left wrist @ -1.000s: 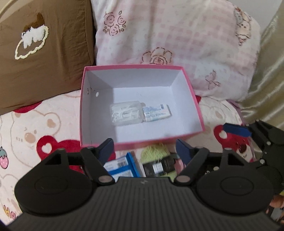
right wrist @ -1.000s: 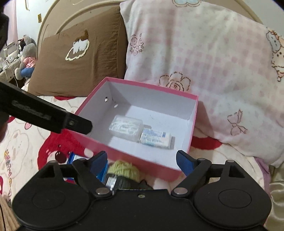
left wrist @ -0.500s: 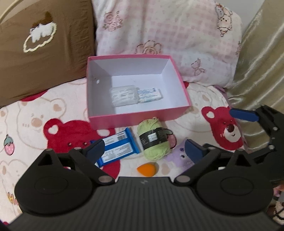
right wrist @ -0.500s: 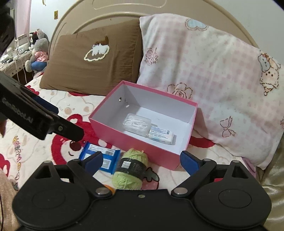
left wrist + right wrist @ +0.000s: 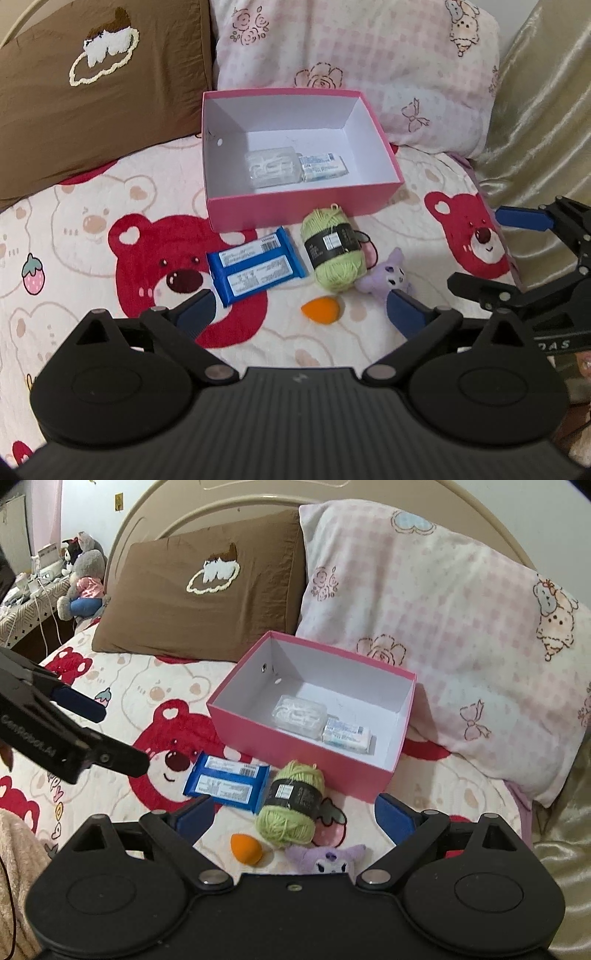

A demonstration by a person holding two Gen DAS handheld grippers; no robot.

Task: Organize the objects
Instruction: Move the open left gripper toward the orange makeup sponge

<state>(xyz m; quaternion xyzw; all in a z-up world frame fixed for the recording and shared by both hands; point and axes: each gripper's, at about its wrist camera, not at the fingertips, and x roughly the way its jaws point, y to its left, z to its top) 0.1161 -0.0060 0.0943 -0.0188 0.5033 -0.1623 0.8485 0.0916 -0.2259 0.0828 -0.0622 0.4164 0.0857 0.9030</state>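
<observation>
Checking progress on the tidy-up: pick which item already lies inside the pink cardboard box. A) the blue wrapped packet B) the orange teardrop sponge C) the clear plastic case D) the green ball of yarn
C: the clear plastic case lies on the floor of the pink cardboard box, while the yarn, sponge and blue packet lie on the bedsheet in front of it.

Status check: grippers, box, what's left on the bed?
Left gripper and right gripper open, empty. Pink box holds two packs. Yarn, blue packet, orange sponge, purple plush outside. Nothing blocking.
</observation>
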